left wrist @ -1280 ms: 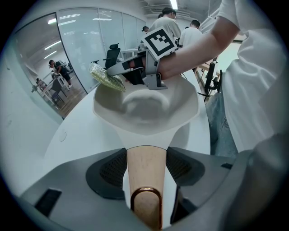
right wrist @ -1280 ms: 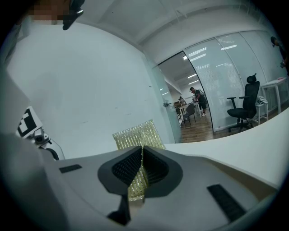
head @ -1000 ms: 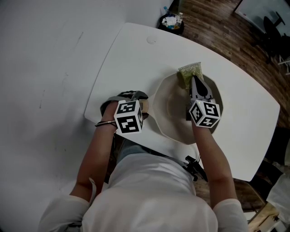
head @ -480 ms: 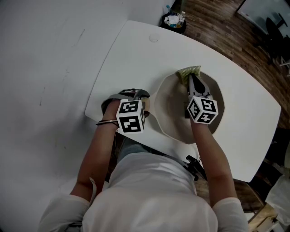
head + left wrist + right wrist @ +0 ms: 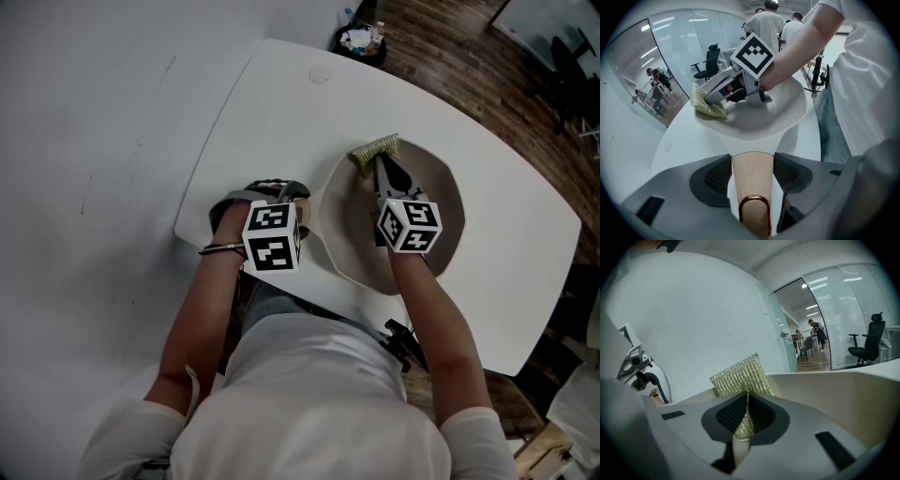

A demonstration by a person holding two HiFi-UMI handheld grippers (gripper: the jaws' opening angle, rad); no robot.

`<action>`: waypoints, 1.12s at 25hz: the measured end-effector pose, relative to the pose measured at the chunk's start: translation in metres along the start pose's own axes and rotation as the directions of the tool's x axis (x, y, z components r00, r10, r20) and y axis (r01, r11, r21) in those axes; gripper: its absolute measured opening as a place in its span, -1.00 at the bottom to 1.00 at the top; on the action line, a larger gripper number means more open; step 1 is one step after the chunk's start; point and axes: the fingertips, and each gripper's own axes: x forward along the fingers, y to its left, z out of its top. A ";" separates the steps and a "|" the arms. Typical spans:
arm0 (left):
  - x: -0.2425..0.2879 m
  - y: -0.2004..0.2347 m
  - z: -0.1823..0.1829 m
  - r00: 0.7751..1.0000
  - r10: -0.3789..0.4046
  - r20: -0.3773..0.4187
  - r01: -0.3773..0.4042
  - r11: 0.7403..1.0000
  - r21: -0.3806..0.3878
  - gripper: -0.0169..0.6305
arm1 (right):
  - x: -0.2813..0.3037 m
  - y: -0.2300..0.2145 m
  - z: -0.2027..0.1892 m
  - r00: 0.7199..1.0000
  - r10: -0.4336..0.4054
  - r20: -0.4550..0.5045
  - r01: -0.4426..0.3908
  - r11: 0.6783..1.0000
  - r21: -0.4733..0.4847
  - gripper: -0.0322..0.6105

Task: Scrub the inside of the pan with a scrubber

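Pan (image 5: 349, 230) sat on the white bench (image 5: 281, 112) directly in front of the person, open side up. Its long axis ran across the body, with the wooden handle (image 5: 751, 161) pointing to the person's left. Left tongs (image 5: 750, 180) were clamped on that handle, one pad on each side. Judged purpose: to brace the pan so it would not slide or spin under the scrubbing load. Scrubber (image 5: 373, 150), a green-gold mesh pad, lay against the far inner wall of the pan, its upper edge showing above the rim. Right tongs (image 5: 746, 414) were closed tight on its near end, reaching into the bowl from the person's side. The pad stood on edge and pointed away from the person, in line with the tongs. Judged: this put its free end on the wall.
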 end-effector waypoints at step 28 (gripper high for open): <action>-0.001 0.000 0.002 1.000 0.005 -0.011 -0.005 1.000 0.006 -0.09 | -0.014 0.091 -0.039 0.893 0.412 -0.183 -0.414 0.910 0.028 -0.82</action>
